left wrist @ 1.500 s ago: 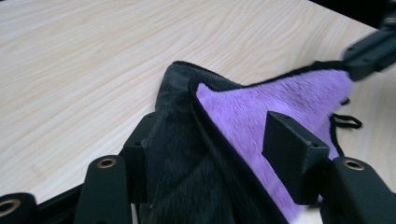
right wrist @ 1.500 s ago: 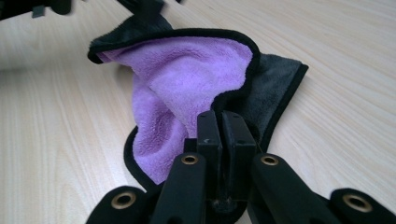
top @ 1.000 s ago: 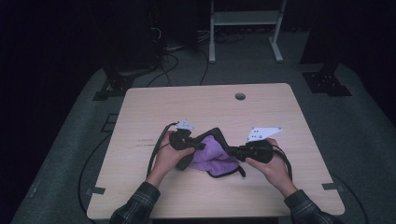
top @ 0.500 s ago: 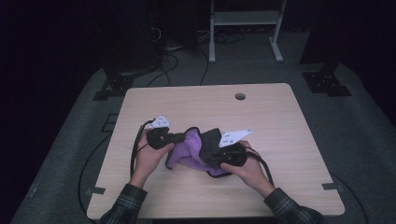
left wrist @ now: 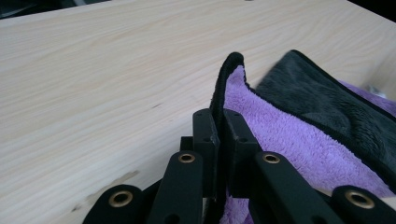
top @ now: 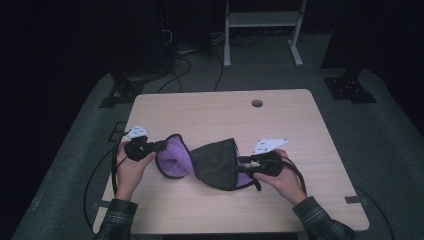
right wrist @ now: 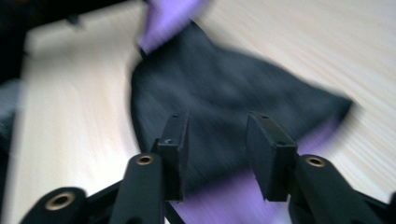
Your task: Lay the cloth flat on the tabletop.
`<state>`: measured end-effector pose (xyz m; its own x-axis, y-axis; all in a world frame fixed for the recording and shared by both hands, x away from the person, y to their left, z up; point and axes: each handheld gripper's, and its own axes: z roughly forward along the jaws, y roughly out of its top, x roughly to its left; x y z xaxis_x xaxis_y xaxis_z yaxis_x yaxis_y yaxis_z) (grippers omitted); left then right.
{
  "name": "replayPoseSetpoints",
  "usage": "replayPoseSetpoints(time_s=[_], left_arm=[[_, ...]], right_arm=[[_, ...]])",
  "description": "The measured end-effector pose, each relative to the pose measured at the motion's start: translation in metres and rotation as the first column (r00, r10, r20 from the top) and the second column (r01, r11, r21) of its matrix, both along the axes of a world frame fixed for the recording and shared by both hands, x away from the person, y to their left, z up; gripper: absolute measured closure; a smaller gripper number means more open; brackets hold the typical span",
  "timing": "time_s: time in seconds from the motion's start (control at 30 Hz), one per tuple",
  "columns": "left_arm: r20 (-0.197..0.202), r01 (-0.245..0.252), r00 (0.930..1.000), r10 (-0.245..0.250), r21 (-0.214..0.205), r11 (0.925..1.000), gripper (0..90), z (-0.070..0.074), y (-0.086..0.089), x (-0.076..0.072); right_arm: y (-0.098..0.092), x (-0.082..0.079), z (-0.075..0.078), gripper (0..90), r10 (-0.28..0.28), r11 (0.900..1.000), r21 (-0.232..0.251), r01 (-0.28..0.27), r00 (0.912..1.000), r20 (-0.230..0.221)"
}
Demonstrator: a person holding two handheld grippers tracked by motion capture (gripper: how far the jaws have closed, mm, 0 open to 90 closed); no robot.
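Cloth (top: pixel 212 162): soft plush fabric, purple on one face, dark grey to black on the other, with a thin black bound edge. It lies in the lower middle of the high view, on the near half of the table, long axis running left to right across the frame. The left end curls up in a purple loop; the middle folds over so the dark face shows as a rough wedge, its wide rounded side toward the bottom of the frame; a strip of purple peeks out at the lower right.

Left gripper (top: pixel 159 145): at the cloth's left end. In the left gripper view the black jaws are pressed together on the bound edge of the cloth (left wrist: pixel 299 140), which stands upright between them, fleecy purple pile facing right.

Right gripper (top: pixel 245 164): at the cloth's right end. In the right gripper view, blurred, its jaws stand apart with the dark face of the cloth (right wrist: pixel 224 93) beyond and between them; no grip visible.

Table (top: pixel 210 110): pale wood, light grain, rounded corners, a small round hole (top: pixel 257 103) near the far edge. Dark carpeted floor around it.
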<state>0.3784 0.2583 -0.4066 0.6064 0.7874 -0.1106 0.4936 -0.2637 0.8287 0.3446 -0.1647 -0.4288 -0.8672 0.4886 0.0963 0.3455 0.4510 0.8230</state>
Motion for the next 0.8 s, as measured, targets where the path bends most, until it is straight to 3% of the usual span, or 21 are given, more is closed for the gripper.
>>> replayPoseSetpoints(time_s=[0.13,0.27,0.33,0.37,0.43,0.5,0.6,0.7,0.8], left_arm=[[-0.004,-0.015,0.9999,0.015,-0.001,0.9999,84.4,-0.002,0.005,0.002],[-0.006,-0.014,0.9999,0.014,-0.004,0.9999,84.4,-0.002,0.005,0.003],[-0.007,-0.014,0.9999,0.014,-0.005,0.9999,84.5,-0.002,0.005,0.003],[-0.006,-0.014,0.9999,0.014,-0.005,0.9999,84.5,-0.002,0.005,0.003],[-0.003,-0.010,0.9999,0.010,-0.002,0.9999,84.5,-0.001,0.004,0.003],[-0.003,-0.009,1.0000,0.009,-0.003,1.0000,84.6,-0.001,0.004,0.003],[-0.006,-0.013,0.9999,0.013,-0.004,0.9999,84.7,0.000,0.007,0.003],[-0.010,-0.024,0.9997,0.024,-0.006,0.9997,84.8,0.000,0.010,0.002],[-0.026,-0.028,0.9993,0.027,-0.016,0.9995,84.8,-0.002,0.012,0.003]], right_arm=[[-0.017,-0.001,-0.021,53.5,-0.035,0.9958,-0.086,0.032,0.9990,-0.028],[-0.016,-0.008,-0.033,50.9,-0.011,0.9881,-0.154,0.004,0.9989,-0.045],[-0.013,-0.008,-0.039,52.2,-0.009,0.9826,-0.186,-0.002,0.9980,-0.062],[-0.012,-0.008,-0.042,57.9,-0.014,0.9780,-0.209,-0.001,0.9977,-0.066],[-0.010,-0.008,-0.043,69.9,-0.001,0.9794,-0.201,-0.016,0.9962,-0.088],[-0.009,-0.008,-0.041,79.8,-0.009,0.9760,-0.218,-0.008,0.9971,-0.076],[-0.014,-0.006,-0.035,82.7,-0.044,0.9703,-0.240,0.028,0.9971,-0.061],[-0.035,0.001,-0.022,83.0,-0.113,0.9752,-0.195,0.104,0.9929,-0.037],[-0.061,0.007,-0.010,83.2,-0.193,0.9693,-0.158,0.188,0.9810,-0.017]])
